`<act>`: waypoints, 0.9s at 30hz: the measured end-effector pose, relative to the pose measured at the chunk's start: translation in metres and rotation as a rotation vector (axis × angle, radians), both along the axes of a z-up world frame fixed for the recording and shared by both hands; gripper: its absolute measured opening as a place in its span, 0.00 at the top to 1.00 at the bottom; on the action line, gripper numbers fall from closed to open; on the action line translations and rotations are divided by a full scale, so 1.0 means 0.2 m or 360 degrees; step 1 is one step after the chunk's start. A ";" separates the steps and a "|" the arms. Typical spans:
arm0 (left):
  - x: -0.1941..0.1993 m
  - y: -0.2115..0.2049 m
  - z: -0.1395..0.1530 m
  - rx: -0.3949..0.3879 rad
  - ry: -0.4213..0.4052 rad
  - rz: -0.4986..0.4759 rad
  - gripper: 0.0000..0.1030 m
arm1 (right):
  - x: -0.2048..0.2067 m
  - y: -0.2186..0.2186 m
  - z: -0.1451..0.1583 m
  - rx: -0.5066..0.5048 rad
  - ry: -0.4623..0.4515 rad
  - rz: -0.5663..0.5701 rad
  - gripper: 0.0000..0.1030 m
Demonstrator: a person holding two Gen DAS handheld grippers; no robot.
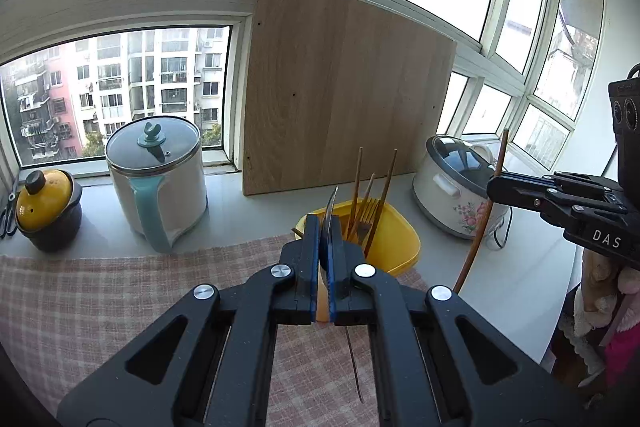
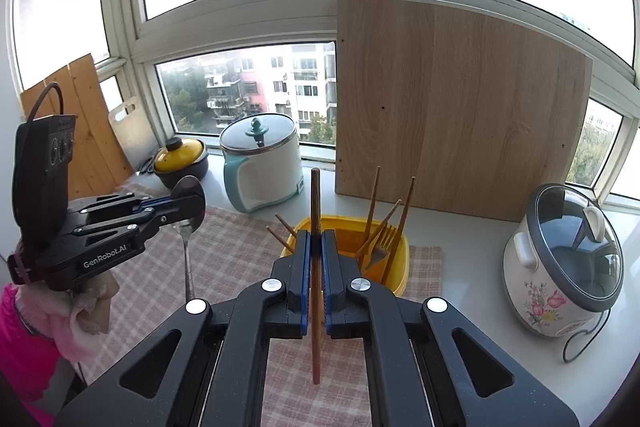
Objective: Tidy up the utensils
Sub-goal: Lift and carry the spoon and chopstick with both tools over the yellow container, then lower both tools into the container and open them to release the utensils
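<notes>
My left gripper (image 1: 324,227) is shut on a metal spoon (image 1: 330,211), seen edge-on, bowl up; from the right wrist view the same gripper (image 2: 188,205) holds the spoon (image 2: 187,247) with its handle hanging down. My right gripper (image 2: 316,239) is shut on a brown wooden chopstick (image 2: 315,211), held upright; in the left wrist view that gripper (image 1: 494,187) and chopstick (image 1: 486,211) are at the right. A yellow bin (image 1: 396,247) (image 2: 394,271) just beyond both grippers holds several chopsticks (image 2: 402,223) and a gold fork (image 2: 382,239).
A checked cloth (image 1: 100,299) covers the white counter (image 2: 472,299). Behind stand a teal-handled white pot (image 1: 156,179), a yellow-lidded clay pot (image 1: 44,207), a flowered rice cooker (image 2: 560,259) with its cord, and a leaning wooden board (image 1: 340,95). Another chopstick (image 1: 354,367) lies on the cloth.
</notes>
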State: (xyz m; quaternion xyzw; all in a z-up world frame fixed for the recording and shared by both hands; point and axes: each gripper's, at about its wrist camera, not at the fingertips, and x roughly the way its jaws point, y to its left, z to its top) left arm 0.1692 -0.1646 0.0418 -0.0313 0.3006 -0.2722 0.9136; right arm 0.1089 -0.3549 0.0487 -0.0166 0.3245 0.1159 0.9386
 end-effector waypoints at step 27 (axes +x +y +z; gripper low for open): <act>0.26 -0.25 0.08 0.0014 -0.0072 0.0059 0.99 | 0.25 -0.16 0.14 0.0031 -0.0134 -0.0172 0.96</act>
